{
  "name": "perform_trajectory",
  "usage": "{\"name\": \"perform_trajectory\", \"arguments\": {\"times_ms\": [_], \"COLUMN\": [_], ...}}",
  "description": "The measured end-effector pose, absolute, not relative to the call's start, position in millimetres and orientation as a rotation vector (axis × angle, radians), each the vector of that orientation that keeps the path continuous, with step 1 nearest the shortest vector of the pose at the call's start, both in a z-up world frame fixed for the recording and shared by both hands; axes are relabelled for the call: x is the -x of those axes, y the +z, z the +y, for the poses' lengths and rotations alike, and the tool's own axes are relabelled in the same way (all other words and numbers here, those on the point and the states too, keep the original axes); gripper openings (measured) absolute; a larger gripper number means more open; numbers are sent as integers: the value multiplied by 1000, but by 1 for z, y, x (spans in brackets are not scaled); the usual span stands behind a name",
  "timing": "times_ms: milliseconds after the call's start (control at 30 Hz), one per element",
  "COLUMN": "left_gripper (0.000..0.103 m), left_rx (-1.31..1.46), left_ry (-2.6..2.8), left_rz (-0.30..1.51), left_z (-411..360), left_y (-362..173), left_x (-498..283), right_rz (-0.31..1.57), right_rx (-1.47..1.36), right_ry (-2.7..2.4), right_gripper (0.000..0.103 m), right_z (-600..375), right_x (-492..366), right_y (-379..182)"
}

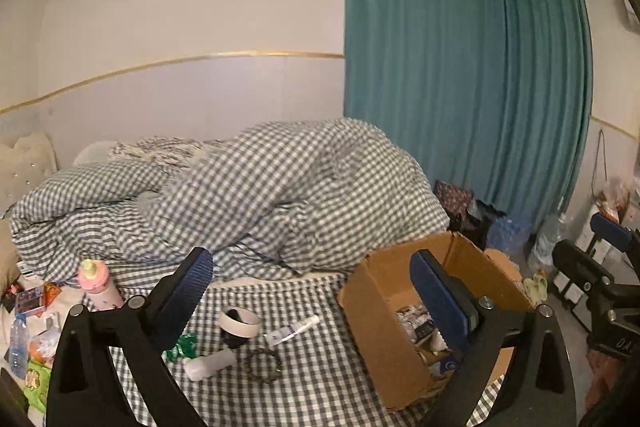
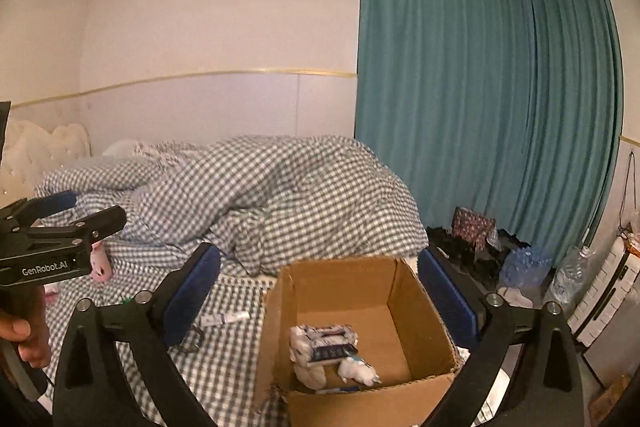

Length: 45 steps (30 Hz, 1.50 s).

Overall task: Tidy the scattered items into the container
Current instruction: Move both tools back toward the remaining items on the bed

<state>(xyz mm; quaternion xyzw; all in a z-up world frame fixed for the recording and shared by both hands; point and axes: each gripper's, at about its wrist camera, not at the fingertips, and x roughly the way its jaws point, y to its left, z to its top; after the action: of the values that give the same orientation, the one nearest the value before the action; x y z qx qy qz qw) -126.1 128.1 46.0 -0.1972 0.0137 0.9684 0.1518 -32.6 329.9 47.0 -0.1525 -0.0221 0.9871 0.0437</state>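
An open cardboard box (image 1: pixel 372 331) (image 2: pixel 344 287) stands on the checked bed and holds a tissue pack (image 2: pixel 324 341) and small white items. On the bed beside it lie a tape roll (image 1: pixel 239 322), a white tube (image 1: pixel 291 331) (image 2: pixel 224 317), a white bottle (image 1: pixel 210 365), a dark bracelet (image 1: pixel 262 367) and a pink bottle (image 1: pixel 99 285). My left gripper (image 1: pixel 316 295) is open and empty above these items. My right gripper (image 2: pixel 320 295) is open and empty over the box.
A rumpled checked duvet (image 1: pixel 240 195) fills the back of the bed. Snack packets and a water bottle (image 1: pixel 18 345) lie at the left edge. Bags and bottled water (image 2: pixel 524 267) sit on the floor by the teal curtain (image 2: pixel 480 107).
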Motion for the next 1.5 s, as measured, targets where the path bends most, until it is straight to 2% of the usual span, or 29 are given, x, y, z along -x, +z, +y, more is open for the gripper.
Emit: {"name": "perform_trajectory", "arguments": {"times_ms": [733, 1500], "left_gripper": [103, 103], "left_rx": [546, 638], "left_ry": [2949, 3043], "left_rz": [-68, -111], "left_z": [12, -56], "left_y": [54, 33], "left_x": [96, 102], "right_rz": [-78, -145], "right_rx": [442, 557], "right_ry": [3189, 3250], "right_gripper": [103, 103], "right_z": [239, 176], "right_x": [33, 64], "right_y": [49, 26]}}
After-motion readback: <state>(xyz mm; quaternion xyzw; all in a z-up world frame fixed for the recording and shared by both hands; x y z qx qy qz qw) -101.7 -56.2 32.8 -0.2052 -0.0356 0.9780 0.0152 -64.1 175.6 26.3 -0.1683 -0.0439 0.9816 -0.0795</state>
